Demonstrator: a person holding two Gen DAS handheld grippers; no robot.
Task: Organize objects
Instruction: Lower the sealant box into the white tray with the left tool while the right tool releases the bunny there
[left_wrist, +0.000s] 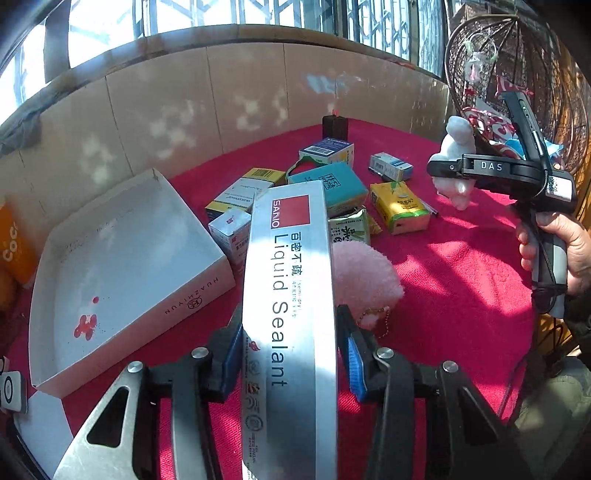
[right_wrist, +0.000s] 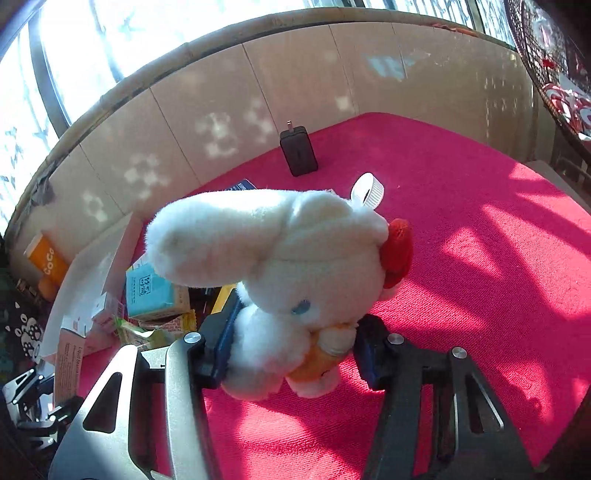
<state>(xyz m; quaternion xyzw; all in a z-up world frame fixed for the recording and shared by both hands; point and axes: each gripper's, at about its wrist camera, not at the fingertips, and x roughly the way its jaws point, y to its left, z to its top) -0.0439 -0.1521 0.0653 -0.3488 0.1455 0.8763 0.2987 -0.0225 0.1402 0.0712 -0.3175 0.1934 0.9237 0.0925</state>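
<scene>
left gripper (left_wrist: 290, 363) pinching the silver sealant box (left_wrist: 291, 295), white tray (left_wrist: 199, 295) at its 10 o'clock | right gripper (right_wrist: 291, 350) squeezing a white plush bunny (right_wrist: 295, 277) above the red cloth (right_wrist: 461, 258)

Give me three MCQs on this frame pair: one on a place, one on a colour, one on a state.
1. Where does the open white tray lie in the left wrist view?
A. left of the sealant box
B. behind the black adapter
C. on the yellow pack

2. What colour is the cloth over the table?
A. green
B. red-pink
C. grey

3. What do the right tongs hold?
A. nothing
B. a pen
C. the white plush rabbit

Key:
1 A, the tray sits left of the Liquid Sealant box held in the left tongs.
2 B, the cloth is red-pink in both views.
3 C, the white plush rabbit sits pinched between the blue pads.
</scene>
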